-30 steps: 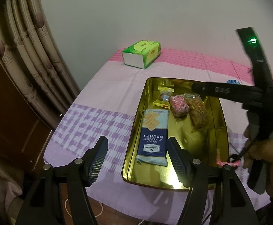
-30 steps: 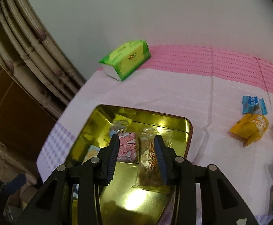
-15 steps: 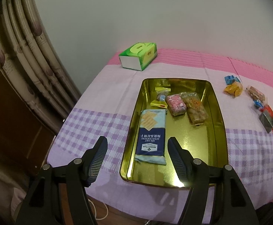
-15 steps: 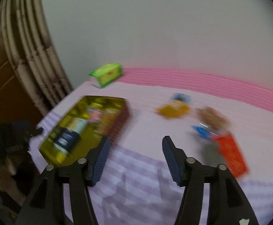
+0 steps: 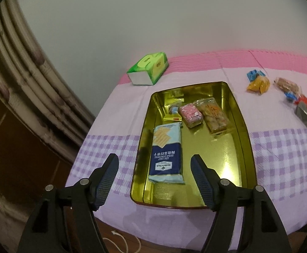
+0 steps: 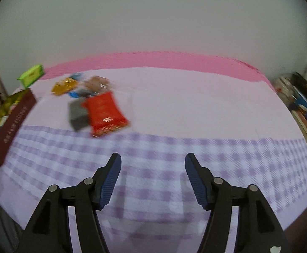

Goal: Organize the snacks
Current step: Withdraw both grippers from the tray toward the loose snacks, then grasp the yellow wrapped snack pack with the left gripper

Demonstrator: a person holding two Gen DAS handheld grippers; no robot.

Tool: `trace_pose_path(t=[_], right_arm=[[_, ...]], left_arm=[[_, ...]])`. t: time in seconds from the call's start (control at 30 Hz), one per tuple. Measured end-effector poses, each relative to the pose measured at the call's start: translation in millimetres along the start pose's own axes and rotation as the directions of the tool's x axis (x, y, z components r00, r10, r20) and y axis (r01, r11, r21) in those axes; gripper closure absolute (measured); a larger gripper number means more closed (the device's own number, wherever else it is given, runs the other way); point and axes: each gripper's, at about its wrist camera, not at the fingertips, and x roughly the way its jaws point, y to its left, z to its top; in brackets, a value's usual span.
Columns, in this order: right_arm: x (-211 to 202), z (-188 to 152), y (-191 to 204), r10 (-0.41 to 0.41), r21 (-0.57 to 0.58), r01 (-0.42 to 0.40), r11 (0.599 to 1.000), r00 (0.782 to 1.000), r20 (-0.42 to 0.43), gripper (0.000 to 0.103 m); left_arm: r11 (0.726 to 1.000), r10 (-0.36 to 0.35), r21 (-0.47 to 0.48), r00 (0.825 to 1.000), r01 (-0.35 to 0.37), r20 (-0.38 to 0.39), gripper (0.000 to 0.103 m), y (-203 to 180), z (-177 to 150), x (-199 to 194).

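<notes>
Right gripper (image 6: 153,176), yours, hangs empty over the checked cloth (image 6: 174,147), jaws opening with nothing between them; left gripper (image 5: 154,180) hovers at the tin's (image 5: 243,130) near end, jaws also opening, nothing held. The loose snacks lie right of the tin: red packet (image 6: 104,113) half over a grey packet (image 6: 77,113), an orange one (image 6: 64,86) and a brown one (image 6: 97,84) beyond. The step looks like fetching the next snack. Take the red packet first, since it lies on top; come down across its short width, pinch only the wrapper, and lift clear before swinging to the tin. Only the left view shows the tin's contents, crackers (image 5: 167,154), a pink packet (image 5: 191,112) and a clear pack (image 5: 213,113), with bare floor on the right. Only the right view shows clutter (image 6: 303,105) past the cloth's far edge.
</notes>
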Motion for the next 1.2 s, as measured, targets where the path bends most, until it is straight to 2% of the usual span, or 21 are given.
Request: trace_pose_path(t=[0.1,0.2,0.27,0.4,0.47,0.57,0.67,0.8,0.93,1.03,1.1,1.2], right_arm=[[2.1,-4.9,-16.6,0.007,0.044,-0.007,0.999,1.000,-0.006,0.039],[3.6,-5.1,-22.3,0.008,0.059,-0.008,0.998,1.000,-0.002,0.036],[8.6,-5.2,-22.6,0.020,0.067,-0.019,0.998,1.000,-0.009,0.035],[10.3,-8.3,-26.0,0.036,0.083,-0.035,0.996,0.999,-0.012,0.027],[11.5,-9.2,-27.1,0.043,0.093,-0.042,0.995,0.999,-0.012,0.027],[10.7,-10.3,-28.6,0.057,0.106,-0.055,0.993,0.998,-0.011,0.024],[9.9,-11.2,-31.0,0.078,0.118,-0.076,0.990,0.997,-0.008,0.023],[10.4,-11.8,-36.1,0.103,0.143,-0.101,0.985,0.995,-0.008,0.021],[11.0,-12.2,-43.1,0.125,0.164,-0.122,0.979,0.992,-0.007,0.021],[11.2,-12.8,-43.1,0.137,0.160,-0.133,0.978,0.991,-0.011,0.020],[11.5,-12.7,-43.9,0.145,0.161,-0.141,0.977,0.989,-0.014,0.020],[14.4,-11.4,-45.6,0.159,0.165,-0.153,0.974,0.987,-0.019,0.020]], left_arm=[[0.999,0.015,0.040,0.999,-0.016,0.031,0.032,-10.5,0.1,-5.4],[0.997,-0.009,0.073,0.999,0.007,0.031,0.032,-21.6,2.0,-9.4],[0.995,-0.038,0.093,0.999,0.035,0.024,0.031,-30.6,5.7,-11.5],[0.978,-0.152,0.147,0.988,0.147,0.019,0.031,-52.2,23.6,-20.3],[0.957,-0.239,0.169,0.971,0.236,-0.003,0.031,-65.1,37.1,-21.3],[0.913,-0.350,0.208,0.936,0.350,-0.042,0.031,-89.0,65.9,-16.2],[0.856,-0.457,0.232,0.886,0.462,-0.077,0.031,-112.9,95.0,-0.6],[0.830,-0.468,0.273,0.874,0.486,-0.133,0.032,-152.2,129.1,36.7],[0.804,-0.509,0.210,0.826,0.556,-0.241,0.032,-183.0,151.6,88.4],[0.808,-0.505,0.192,0.822,0.557,-0.262,0.035,-197.3,160.1,114.6],[0.811,-0.498,0.187,0.822,0.554,-0.277,0.041,-204.0,163.1,128.2],[0.806,-0.506,0.166,0.807,0.568,-0.305,0.047,-213.4,167.6,146.4]])
